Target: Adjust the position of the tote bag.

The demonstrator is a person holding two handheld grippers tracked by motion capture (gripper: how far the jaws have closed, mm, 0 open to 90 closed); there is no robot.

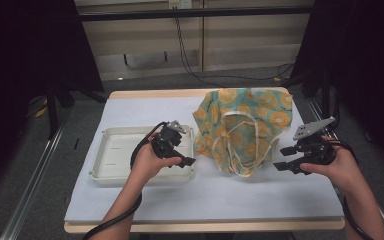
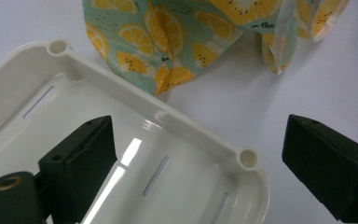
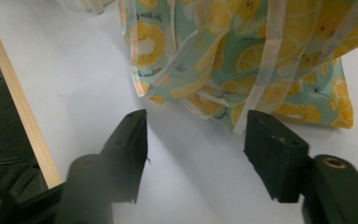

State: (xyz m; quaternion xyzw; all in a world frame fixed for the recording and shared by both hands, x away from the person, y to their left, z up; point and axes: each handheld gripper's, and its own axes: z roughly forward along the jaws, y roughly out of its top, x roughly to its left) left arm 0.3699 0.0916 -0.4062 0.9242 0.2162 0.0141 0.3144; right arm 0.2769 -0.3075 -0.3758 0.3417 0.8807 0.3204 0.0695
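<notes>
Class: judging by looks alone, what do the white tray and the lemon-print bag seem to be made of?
Tray: probably moulded plastic, glossy, since light glints off it and its slots are crisp.
Bag: seemingly thin woven fabric, matte, since it creases and slumps softly.

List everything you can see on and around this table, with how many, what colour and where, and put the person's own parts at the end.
Cloth bag: one, teal with a yellow lemon-slice print and pale handles, lying crumpled on the right half of the table.
Tray: one, white plastic with slots in its floor, on the left half of the table, close beside the bag.
Table cover: one, white, spread over the table top.
Table: one, light wood edge showing around the cover.
Cable: one, black, running down the back wall to the floor.
Left gripper: one, black, open, over the tray's right end.
Right gripper: one, black, open, just right of the bag.
Hands: two, each holding a gripper.
</notes>
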